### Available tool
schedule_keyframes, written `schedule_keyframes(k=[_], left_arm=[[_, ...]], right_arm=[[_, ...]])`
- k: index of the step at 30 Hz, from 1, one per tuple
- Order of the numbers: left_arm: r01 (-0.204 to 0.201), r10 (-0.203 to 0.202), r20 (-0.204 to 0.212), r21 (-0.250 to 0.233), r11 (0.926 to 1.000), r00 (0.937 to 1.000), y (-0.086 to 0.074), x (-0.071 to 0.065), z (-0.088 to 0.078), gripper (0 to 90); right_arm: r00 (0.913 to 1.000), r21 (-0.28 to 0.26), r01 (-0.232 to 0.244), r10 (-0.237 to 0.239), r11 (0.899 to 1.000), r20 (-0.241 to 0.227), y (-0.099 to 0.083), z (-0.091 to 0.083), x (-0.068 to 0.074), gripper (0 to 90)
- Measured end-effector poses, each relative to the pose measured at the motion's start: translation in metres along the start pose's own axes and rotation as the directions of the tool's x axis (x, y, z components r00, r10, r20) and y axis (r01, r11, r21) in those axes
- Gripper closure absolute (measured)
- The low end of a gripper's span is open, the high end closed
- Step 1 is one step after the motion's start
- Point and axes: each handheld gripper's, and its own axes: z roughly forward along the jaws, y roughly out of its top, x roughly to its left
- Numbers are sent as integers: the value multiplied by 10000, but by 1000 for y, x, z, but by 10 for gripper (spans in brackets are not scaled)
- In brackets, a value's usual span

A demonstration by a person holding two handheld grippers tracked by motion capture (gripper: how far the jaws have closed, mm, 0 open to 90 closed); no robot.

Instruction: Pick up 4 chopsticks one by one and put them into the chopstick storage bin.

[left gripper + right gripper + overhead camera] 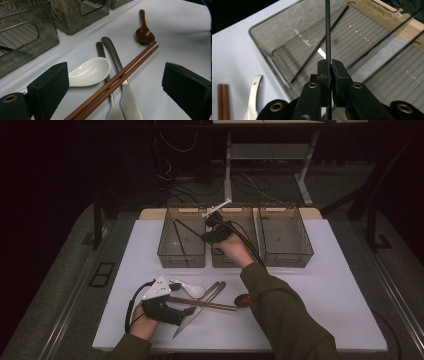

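My right gripper [330, 65] is shut on a thin black chopstick [327, 30] that runs straight up between its pads. It hovers over the left clear bin [265, 53], where a second black chopstick [319, 46] lies slanted on the ribbed floor. From above, the right gripper [215, 231] sits at the inner edge of that bin [181, 261]. My left gripper [117, 82] stands open low over a pair of brown wooden chopsticks [120, 77], nothing clamped. In the high view the left gripper [182, 300] is near the table's front left.
Beside the brown chopsticks lie a white ceramic spoon [90, 71], a metal knife [126, 92], a second metal utensil [106, 77] and a dark wooden spoon [144, 33]. A middle bin [227, 261] and a right bin [286, 260] stand in the same row.
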Motion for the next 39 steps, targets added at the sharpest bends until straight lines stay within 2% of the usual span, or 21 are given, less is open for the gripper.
schedule_keyframes(k=[9,14,20,24,28,30,33,39], left_arm=[[-8,8,6,-37,10000,10000,1,0,0,60],[-22,22,39,-14,10000,10000,1,0,-1,60],[-63,63,48,-73,10000,10000,1,0,-1,60],[-73,73,61,-40,10000,10000,1,0,-1,60],[-78,78,69,-69,9999,9999,1,0,-1,60],[-77,77,71,-72,9999,9999,1,0,-1,60],[-89,89,59,-58,9999,9999,1,0,-1,60],[-87,87,31,-37,10000,10000,1,0,-1,60]], right_arm=[[9993,441,-275,262,9987,283,20,29,4,855],[9987,641,-241,211,9977,462,31,40,7,855],[9974,921,-403,345,9949,639,36,55,6,855],[9974,1076,-280,207,9938,688,38,61,7,855],[9978,934,-388,335,9949,574,41,61,9,838],[9979,888,-334,283,9955,578,42,58,8,764],[9978,781,-407,364,9961,550,42,53,8,698],[9988,535,-489,484,9974,114,40,42,5,578]])
